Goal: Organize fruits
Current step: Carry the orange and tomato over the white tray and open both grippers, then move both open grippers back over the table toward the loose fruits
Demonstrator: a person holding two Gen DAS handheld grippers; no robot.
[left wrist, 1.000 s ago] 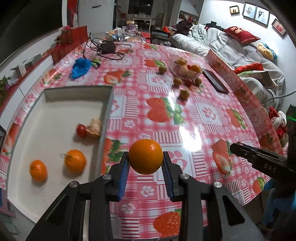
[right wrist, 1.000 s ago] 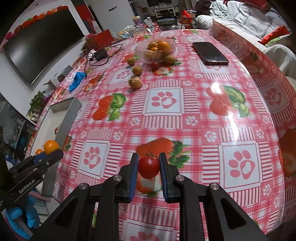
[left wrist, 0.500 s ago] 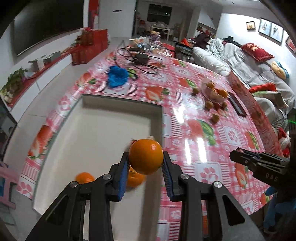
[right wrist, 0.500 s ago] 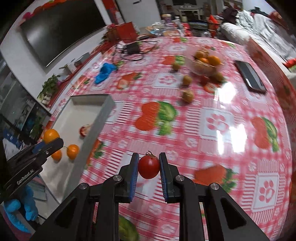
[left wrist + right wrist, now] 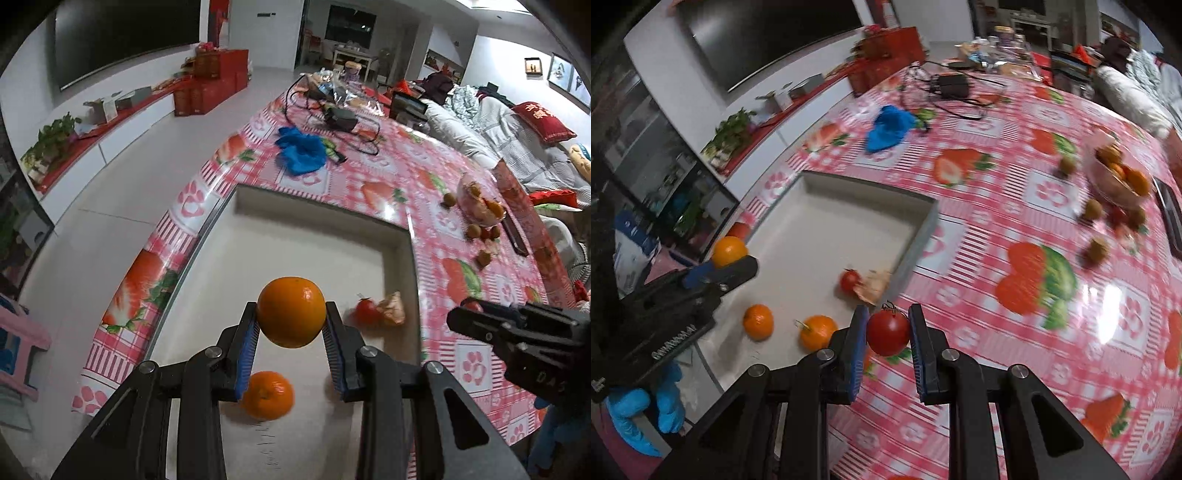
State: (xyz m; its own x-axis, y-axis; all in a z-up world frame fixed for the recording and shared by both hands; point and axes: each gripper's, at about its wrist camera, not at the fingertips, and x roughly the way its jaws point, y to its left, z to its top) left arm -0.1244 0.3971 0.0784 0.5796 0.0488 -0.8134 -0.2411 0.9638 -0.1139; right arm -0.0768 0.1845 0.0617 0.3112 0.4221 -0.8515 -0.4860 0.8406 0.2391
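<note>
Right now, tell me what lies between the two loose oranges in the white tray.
Bare tray floor separates the stemmed orange from the other orange, per the right wrist view.

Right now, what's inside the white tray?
The white tray holds two oranges, a small tomato and a tan, papery piece beside it. The near left corner is hidden behind the left gripper.

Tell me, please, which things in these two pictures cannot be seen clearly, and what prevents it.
- Fruits in the clear bowl, right wrist view: motion blur, so no count is possible.
- Pale brownish thing beside the tray's tomato, left wrist view: blurred, kind unclear.
- Lower orange in the white tray, left wrist view: partly behind a left claw finger.
- Dark flat thing, right wrist view: cut by the picture's edge.
</note>
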